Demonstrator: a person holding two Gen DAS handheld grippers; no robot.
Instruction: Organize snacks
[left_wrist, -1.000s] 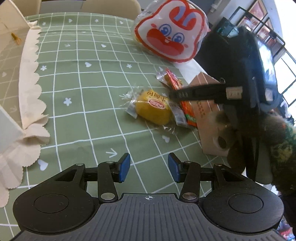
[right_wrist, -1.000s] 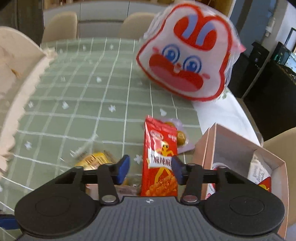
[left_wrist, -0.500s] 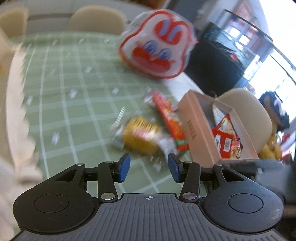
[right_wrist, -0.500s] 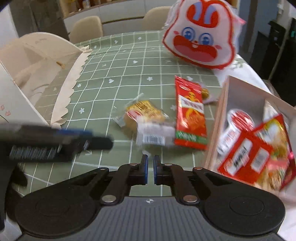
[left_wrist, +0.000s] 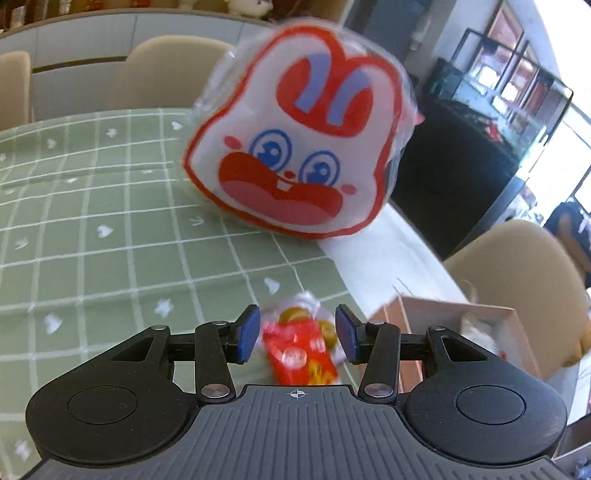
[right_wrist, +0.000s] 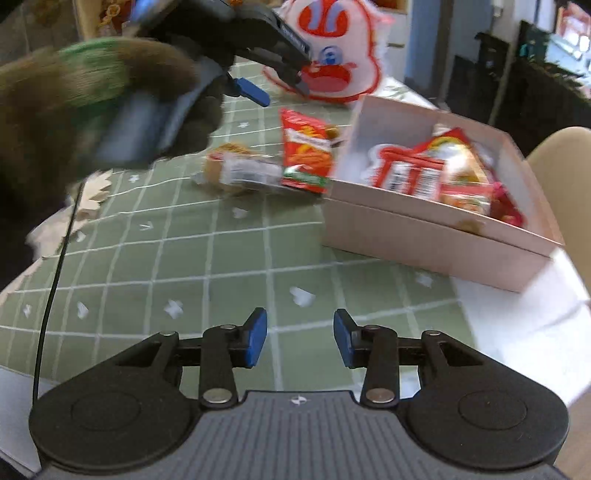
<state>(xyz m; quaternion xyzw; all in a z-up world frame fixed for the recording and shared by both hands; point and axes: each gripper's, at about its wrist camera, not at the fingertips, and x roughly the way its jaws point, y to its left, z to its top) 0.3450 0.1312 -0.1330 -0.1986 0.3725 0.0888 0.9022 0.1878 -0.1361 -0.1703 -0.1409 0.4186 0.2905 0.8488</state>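
A red snack packet (left_wrist: 301, 356) lies on the green checked tablecloth, just beyond and between the fingers of my left gripper (left_wrist: 295, 334), which hovers open over it without touching. In the right wrist view the same red packet (right_wrist: 304, 151) leans by the pink box (right_wrist: 406, 229), with a yellow bun packet (right_wrist: 236, 170) beside it. Above them hangs the left gripper (right_wrist: 280, 83), held by a hand in a furry sleeve. My right gripper (right_wrist: 299, 338) is back near the table's front, its jaws opening with nothing between them.
A big rabbit-face bag (left_wrist: 295, 155) stands at the back of the table. The pink box (left_wrist: 454, 308) holds several red snack packets (right_wrist: 417, 177). Beige chairs (left_wrist: 517, 273) stand round the table. Cream scalloped paper (right_wrist: 92, 195) lies at the left.
My left gripper has swept forward and right, over the red packet and nearer the rabbit bag. The right gripper has pulled back from the packets; its jaws shut, then opened again.
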